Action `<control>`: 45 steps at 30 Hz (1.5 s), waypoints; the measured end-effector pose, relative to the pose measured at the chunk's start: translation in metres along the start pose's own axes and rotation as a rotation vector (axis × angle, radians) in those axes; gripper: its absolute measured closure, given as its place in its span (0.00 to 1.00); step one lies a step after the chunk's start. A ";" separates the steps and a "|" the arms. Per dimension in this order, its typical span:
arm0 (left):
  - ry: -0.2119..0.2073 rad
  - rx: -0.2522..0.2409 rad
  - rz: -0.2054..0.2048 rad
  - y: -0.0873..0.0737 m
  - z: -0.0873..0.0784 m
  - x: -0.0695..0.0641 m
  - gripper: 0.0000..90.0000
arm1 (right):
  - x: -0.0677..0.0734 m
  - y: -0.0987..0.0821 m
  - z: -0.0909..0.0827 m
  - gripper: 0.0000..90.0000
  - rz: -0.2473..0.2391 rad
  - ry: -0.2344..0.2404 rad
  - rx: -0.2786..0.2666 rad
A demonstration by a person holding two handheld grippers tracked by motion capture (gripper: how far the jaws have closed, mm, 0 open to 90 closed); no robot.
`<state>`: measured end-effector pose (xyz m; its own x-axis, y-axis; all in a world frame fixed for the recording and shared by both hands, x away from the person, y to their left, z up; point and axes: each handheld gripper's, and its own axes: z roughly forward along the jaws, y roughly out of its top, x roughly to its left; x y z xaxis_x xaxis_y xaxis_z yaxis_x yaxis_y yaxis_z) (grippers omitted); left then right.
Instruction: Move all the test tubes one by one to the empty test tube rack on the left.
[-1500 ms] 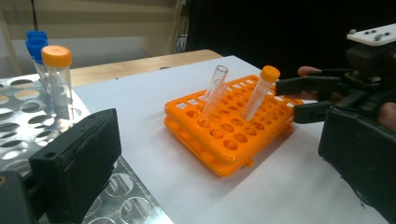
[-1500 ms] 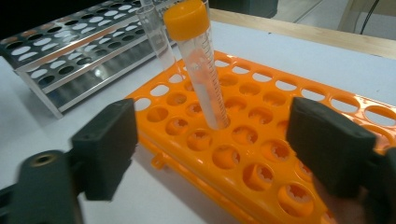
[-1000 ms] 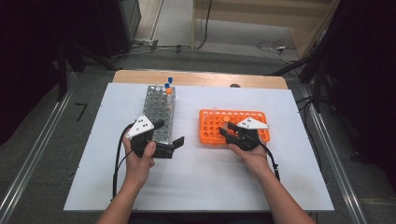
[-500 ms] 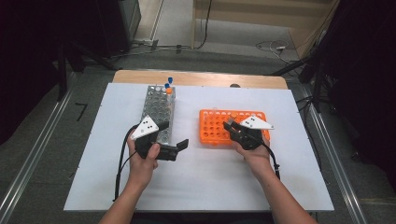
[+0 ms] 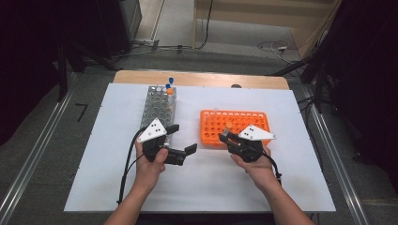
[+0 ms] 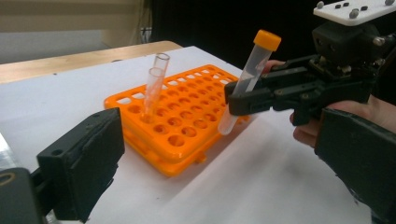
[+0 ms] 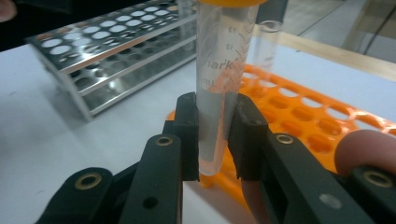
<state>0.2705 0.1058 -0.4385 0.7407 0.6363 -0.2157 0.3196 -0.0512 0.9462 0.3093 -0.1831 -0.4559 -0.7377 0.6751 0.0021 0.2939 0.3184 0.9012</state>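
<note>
Tube clamped mid-barrel: my right gripper [image 7: 212, 135] holds the orange-capped centrifuge tube [image 6: 247, 79] tilted, its rounded tip just over the near edge of the orange rack [image 6: 180, 126], so I judge it can be carried across to the steel rack [image 7: 116, 60]. My left gripper [image 5: 180, 147] waits beside that steel rack, jaws wide and empty. The left gripper view reveals two uncapped tubes [image 6: 155, 88] leaning in the orange rack; the high view shows capped tubes [image 5: 169, 86] at the steel rack's far end on the bench [image 5: 211, 187].

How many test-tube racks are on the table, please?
2: a metal rack left of centre, and an orange rack to its right, apart from it. None appears to be hidden.
</note>
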 end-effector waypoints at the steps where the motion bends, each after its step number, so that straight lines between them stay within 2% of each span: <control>1: -0.007 0.000 0.003 0.000 0.001 -0.002 0.03 | 0.003 -0.001 0.000 0.80 0.000 0.016 0.003; 3: -0.032 -0.001 0.008 0.000 0.003 -0.005 0.05 | 0.010 -0.001 0.002 0.80 -0.007 0.041 0.013; 6: -0.042 0.010 0.016 0.001 0.007 -0.010 0.12 | 0.020 -0.002 0.004 0.80 -0.019 0.077 0.026; 11: -0.077 0.026 0.042 0.000 0.014 -0.019 0.30 | 0.035 -0.001 0.009 0.80 -0.043 0.123 0.043; 14: -0.067 0.043 0.045 -0.001 0.018 -0.020 0.41 | 0.042 -0.001 0.010 0.80 -0.047 0.142 0.050; 16: -0.076 0.043 0.041 -0.002 0.020 -0.020 0.47 | 0.046 0.000 0.010 0.80 -0.051 0.158 0.048; 21: -0.096 0.061 0.062 -0.004 0.025 -0.023 0.63 | 0.055 0.001 0.011 0.80 -0.072 0.190 0.048; 24: -0.099 0.052 0.072 -0.004 0.026 -0.025 0.70 | 0.058 0.002 0.010 0.80 -0.081 0.206 0.050; 26: -0.097 0.048 0.093 -0.003 0.025 -0.027 0.78 | 0.059 0.002 0.011 0.80 -0.080 0.209 0.051; 30: -0.064 0.042 0.118 -0.003 0.025 -0.028 0.82 | 0.057 0.002 0.010 0.80 -0.074 0.215 0.052; 33: -0.058 0.038 0.114 -0.003 0.024 -0.027 0.82 | 0.056 0.002 0.010 0.79 -0.070 0.211 0.052; 37: -0.042 0.034 0.120 -0.001 0.022 -0.025 0.82 | 0.052 0.002 0.008 0.71 -0.062 0.206 0.046; 43: -0.001 0.023 0.106 0.003 0.015 -0.014 0.82 | 0.038 -0.003 -0.004 0.41 -0.045 0.233 0.017; 45: 0.013 0.021 0.103 0.004 0.013 -0.010 0.82 | 0.032 -0.005 -0.009 0.35 -0.043 0.234 0.011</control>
<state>0.2719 0.0891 -0.4352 0.7624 0.6370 -0.1144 0.2547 -0.1327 0.9579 0.2786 -0.1695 -0.4564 -0.8700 0.4887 0.0647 0.2645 0.3520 0.8979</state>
